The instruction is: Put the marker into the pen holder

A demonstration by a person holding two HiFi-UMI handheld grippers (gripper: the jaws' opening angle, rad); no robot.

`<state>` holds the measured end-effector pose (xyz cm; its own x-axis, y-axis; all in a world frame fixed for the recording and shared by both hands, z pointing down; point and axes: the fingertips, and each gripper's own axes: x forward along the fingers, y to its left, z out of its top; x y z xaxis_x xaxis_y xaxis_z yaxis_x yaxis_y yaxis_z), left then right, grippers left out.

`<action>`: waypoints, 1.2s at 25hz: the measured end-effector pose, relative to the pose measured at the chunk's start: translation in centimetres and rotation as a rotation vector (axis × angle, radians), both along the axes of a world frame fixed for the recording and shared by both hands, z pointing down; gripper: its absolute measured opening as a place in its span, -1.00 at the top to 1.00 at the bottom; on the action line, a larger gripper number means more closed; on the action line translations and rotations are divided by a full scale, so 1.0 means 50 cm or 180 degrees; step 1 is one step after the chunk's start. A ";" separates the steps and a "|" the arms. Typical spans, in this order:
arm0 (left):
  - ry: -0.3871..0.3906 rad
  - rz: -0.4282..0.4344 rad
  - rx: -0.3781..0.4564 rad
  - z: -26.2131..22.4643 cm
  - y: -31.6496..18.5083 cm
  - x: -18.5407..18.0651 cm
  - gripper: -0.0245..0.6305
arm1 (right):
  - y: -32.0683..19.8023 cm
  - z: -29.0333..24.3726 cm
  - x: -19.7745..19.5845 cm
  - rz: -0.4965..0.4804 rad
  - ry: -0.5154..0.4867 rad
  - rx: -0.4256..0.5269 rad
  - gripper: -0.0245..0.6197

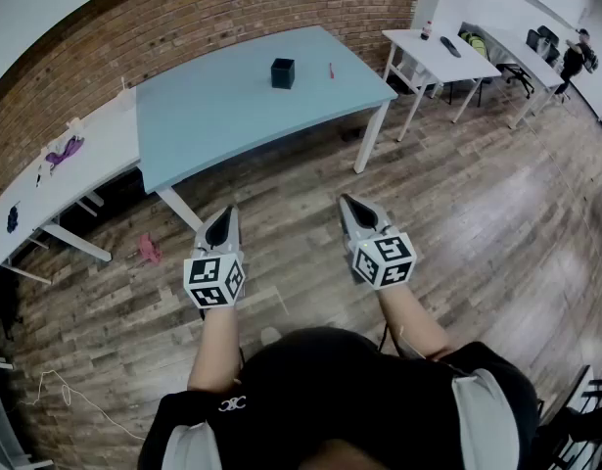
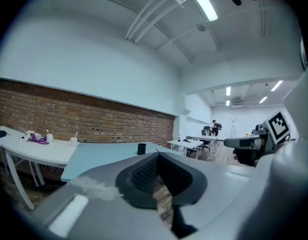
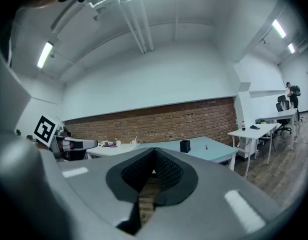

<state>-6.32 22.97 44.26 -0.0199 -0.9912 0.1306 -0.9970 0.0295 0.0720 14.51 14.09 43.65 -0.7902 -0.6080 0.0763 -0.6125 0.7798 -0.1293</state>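
Left tongs [image 1: 222, 223] and right tongs [image 1: 351, 206] both clenched, empty, well short of tabletop [image 1: 212, 116]. Marker [image 1: 331, 70] lies near its right edge, pen holder [image 1: 283, 72] near it. Approach step, I'd say; next I reach in and open over the marker.

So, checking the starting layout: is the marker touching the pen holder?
Apart. The head view shows the marker lying right of the pen holder, with bare table between them.

Pale blue table [image 1: 232, 116]; black pen holder [image 1: 283, 72]; pinkish-red marker [image 1: 331, 70]. Red-brown brick wall [image 1: 183, 18], brown wood-grain plank floor [image 1: 477, 194]. The grey left hand-held gripper [image 1: 225, 221] and right hand-held gripper [image 1: 351, 207] carry black-and-white square-marker cubes.
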 end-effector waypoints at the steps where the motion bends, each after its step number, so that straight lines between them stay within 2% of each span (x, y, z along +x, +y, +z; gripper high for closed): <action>1: -0.0011 0.0011 -0.0002 0.002 -0.002 -0.006 0.92 | -0.001 -0.002 -0.007 0.0011 -0.0013 0.0009 0.90; 20: 0.0116 -0.0024 -0.0220 0.058 -0.033 -0.147 0.92 | 0.002 0.012 -0.145 0.0097 0.0041 0.0070 0.90; 22: 0.0179 -0.0018 -0.0209 0.066 -0.031 -0.165 0.92 | 0.009 0.019 -0.165 0.0086 0.0057 0.0052 0.90; 26: 0.0481 0.0091 -0.0165 0.080 -0.032 -0.196 0.92 | 0.022 0.030 -0.210 0.0045 0.0123 0.0034 0.90; 30: 0.0482 0.0168 -0.0210 0.096 -0.030 -0.227 0.92 | 0.035 0.031 -0.245 0.0087 0.0174 0.0076 0.90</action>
